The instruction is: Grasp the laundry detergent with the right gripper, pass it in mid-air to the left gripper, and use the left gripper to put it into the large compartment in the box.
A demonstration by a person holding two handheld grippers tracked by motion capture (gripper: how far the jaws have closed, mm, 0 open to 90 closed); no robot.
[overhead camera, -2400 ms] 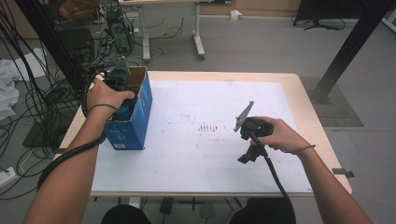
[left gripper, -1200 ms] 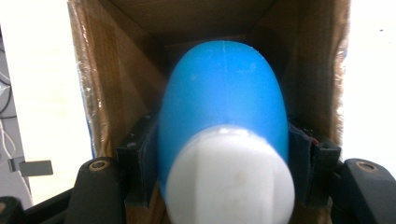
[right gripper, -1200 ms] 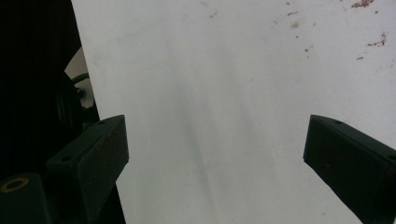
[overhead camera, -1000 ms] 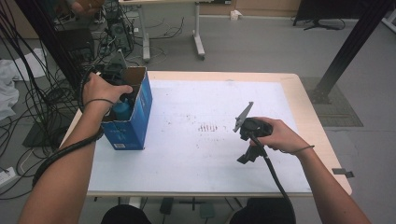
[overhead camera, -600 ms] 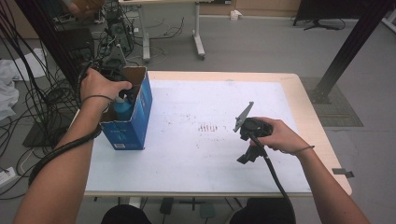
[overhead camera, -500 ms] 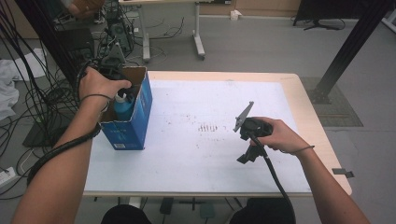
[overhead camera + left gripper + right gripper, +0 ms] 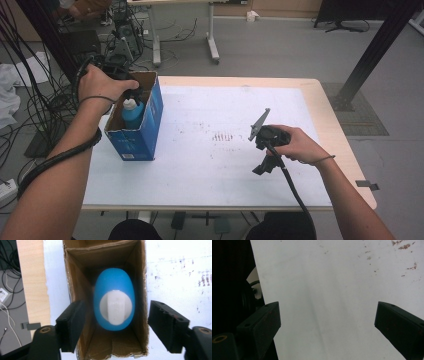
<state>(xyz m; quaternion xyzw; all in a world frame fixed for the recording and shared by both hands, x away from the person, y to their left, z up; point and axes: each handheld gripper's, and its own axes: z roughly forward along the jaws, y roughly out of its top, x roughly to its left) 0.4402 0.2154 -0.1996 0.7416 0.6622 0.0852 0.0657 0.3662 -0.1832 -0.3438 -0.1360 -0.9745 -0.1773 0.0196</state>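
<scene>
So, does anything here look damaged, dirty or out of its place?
Two small things. The box has a ragged, torn near edge, seen in the left gripper view. The table carries reddish-brown stains near its middle. The blue bottle stands upright inside the box, and nothing looks spilled.

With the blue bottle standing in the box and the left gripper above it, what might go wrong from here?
The left gripper has just been opening; its jaws straddle the cardboard box, so one could snag a wall. The blue bottle stands loose and might tip. The right gripper idles far off, unable to steady anything.
</scene>
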